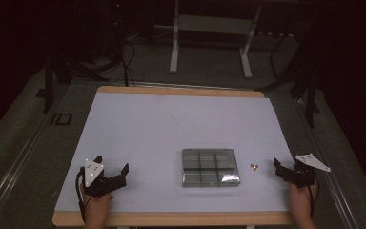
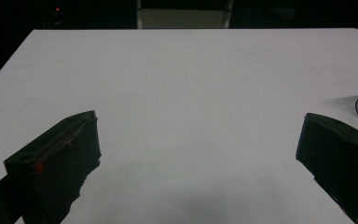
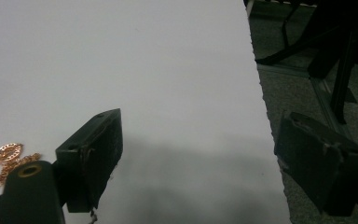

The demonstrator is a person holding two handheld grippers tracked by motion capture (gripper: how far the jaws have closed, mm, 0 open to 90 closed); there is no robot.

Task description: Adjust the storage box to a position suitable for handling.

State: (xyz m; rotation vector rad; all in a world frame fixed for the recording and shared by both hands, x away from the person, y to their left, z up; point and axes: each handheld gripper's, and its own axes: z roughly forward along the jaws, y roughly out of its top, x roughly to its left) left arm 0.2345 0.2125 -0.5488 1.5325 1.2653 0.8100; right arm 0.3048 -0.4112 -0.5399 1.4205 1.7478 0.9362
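Small coppery chain-and-ring trinket [image 1: 254, 167] lies at 3 o'clock of clear plastic compartment box [image 1: 210, 167] on white-topped bench [image 1: 171, 124]. Right gripper [image 1: 281, 168] nearest, jaws released, empty; likely lining up. Left gripper [image 1: 112, 168] parked, jaws spread, empty.

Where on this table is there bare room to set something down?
The white sheet is bare across its far half and between the left gripper and the clear compartment box. It is tightest between the box, the small gold chain and the right gripper.

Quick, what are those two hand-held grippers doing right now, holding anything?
Left hand-held gripper: open, holding nothing.
Right hand-held gripper: open, holding nothing; a chain lies beside it.
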